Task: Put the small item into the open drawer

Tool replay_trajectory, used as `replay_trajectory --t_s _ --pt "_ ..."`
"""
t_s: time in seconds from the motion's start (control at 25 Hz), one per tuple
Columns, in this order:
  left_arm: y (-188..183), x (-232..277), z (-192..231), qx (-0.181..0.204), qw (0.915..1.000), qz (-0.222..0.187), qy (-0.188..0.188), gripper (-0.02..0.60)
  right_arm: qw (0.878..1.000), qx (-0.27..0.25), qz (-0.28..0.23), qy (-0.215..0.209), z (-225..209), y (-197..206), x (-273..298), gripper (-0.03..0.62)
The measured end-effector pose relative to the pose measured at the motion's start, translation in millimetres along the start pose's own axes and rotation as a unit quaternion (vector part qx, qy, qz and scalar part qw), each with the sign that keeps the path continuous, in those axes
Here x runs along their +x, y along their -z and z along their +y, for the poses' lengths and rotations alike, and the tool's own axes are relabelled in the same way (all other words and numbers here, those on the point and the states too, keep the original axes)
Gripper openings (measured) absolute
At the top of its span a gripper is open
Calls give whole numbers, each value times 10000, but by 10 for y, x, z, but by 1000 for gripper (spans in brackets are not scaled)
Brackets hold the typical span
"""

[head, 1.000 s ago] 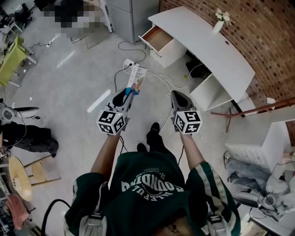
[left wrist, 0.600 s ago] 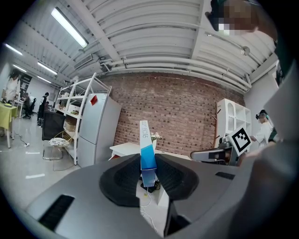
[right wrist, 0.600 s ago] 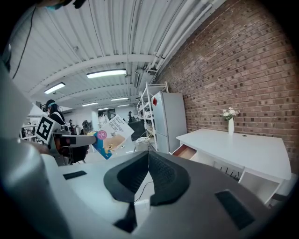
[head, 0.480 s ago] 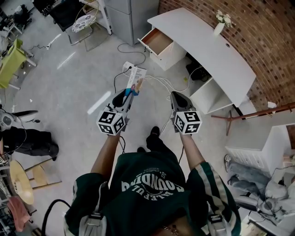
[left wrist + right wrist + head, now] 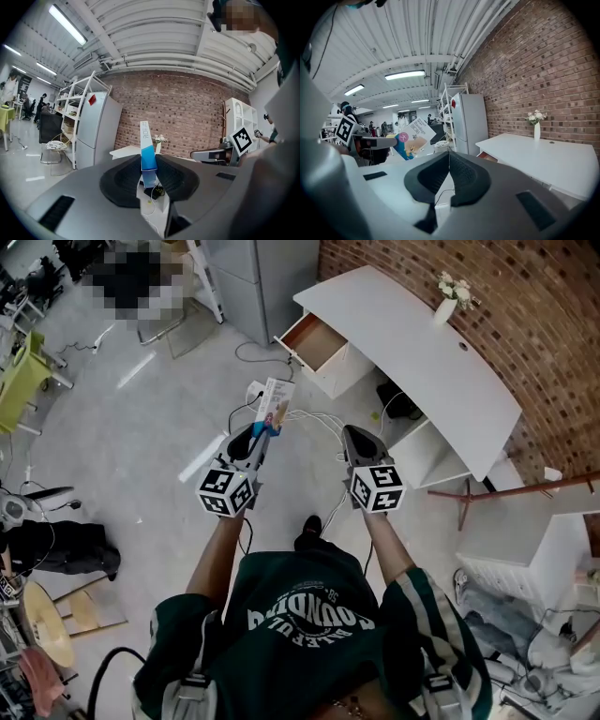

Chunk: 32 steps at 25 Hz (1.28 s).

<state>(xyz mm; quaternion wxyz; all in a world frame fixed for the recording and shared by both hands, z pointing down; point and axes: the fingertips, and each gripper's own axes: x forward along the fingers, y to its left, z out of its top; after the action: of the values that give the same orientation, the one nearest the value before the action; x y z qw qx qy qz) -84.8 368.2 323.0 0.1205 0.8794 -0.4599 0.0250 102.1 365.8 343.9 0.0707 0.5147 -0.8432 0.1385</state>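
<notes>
Blue-and-white flat cardboard box (image 5: 276,405) clamped by its lower end in the left gripper (image 5: 262,430), centre-left of the head view, sticking out past the jaw tips toward the top of the frame. Edge-on and upright in the left gripper view, pinched between black ribbed pads (image 5: 123,180). Right gripper (image 5: 349,435) just beside it at centre-right, jaws pressed together on nothing. Open white drawer with a brown wooden bottom (image 5: 316,337) well apart from the box, upper centre, pulled out from the left end of the long curved white desk (image 5: 422,352). White vase of pale flowers (image 5: 448,289) on the desk top near the red brick wall (image 5: 534,324). Grey concrete floor (image 5: 141,446) and white cables (image 5: 314,416) beneath both grippers.
</notes>
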Motion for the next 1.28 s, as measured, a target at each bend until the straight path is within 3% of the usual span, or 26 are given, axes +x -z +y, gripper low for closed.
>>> replay_trajectory --t_s 0.32,0.8,1.28 --pt "-112 382 56 -76 9998 -57 -148 103 9998 -27 59 -177 -280 -138 314 25" --pt "-83 455 80 -42 9996 -14 -296 103 9995 51 97 -299 -378 -84 400 25" --pt "-149 773 273 -70 9997 -52 -224 101 9995 150 70 -282 -525 -204 689 25"
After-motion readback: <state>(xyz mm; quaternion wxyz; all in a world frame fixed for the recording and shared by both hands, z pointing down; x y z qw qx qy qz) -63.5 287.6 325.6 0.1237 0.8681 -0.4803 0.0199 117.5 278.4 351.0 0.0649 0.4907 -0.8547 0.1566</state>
